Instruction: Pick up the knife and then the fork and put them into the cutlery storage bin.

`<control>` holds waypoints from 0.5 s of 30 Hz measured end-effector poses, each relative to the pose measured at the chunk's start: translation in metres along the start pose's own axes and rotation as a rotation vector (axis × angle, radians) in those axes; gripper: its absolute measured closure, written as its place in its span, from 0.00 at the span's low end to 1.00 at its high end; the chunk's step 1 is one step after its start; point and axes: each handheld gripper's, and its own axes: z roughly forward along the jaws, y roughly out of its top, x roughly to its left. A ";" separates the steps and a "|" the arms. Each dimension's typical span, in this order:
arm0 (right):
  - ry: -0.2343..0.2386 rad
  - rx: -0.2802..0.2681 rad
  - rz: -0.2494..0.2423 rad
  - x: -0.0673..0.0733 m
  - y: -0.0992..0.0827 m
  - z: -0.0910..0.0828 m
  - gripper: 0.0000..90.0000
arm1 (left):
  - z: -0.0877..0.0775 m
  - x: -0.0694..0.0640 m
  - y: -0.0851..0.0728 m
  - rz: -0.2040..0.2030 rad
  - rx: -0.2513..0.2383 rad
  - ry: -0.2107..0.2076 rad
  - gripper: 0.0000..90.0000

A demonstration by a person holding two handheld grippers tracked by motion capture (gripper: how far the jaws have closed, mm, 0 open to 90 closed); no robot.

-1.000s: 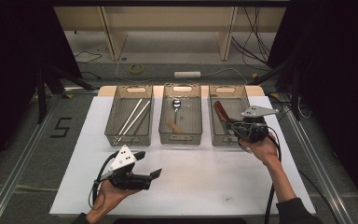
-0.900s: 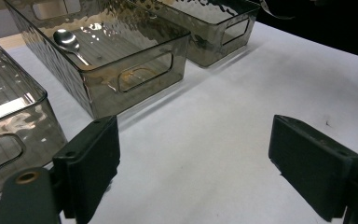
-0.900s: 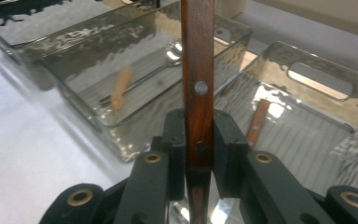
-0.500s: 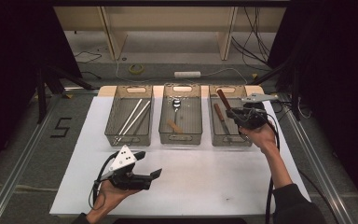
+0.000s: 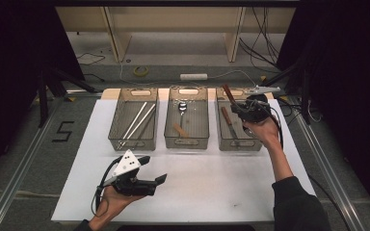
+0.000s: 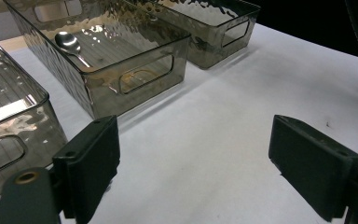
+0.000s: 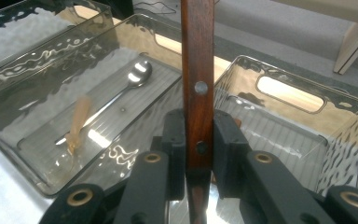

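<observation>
My right gripper (image 5: 237, 105) hangs over the far end of the right bin (image 5: 238, 147), shut on a wooden-handled knife (image 5: 227, 92). Its riveted brown handle (image 7: 197, 56) rises upright between the pads (image 7: 175, 140), and the blade end is hidden below the jaws. Another wooden-handled knife (image 5: 227, 119) lies inside that bin. My left gripper (image 5: 154, 169) rests low over the white table's near left, jaws wide open (image 6: 196, 163) with bare tabletop between them.
The middle bin (image 5: 187, 143) holds a spoon (image 5: 182, 108) with a wooden handle. The left bin (image 5: 131, 144) holds long metal sticks (image 5: 137, 120). The white table top (image 5: 221, 183) runs in front of the bins. Cables lie on the floor beyond.
My right gripper has carried the knife away from me and slightly up, from the near part of the right bin to its far end. The left gripper has stayed put.
</observation>
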 end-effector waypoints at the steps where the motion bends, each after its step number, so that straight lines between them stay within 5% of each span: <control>1: -0.002 0.000 0.006 0.000 0.001 0.001 0.86 | 0.000 0.000 0.000 -0.002 -0.001 0.000 0.18; 15: -0.047 0.042 0.064 -0.012 0.000 0.024 0.86 | -0.001 0.000 0.000 0.001 -0.001 -0.003 0.18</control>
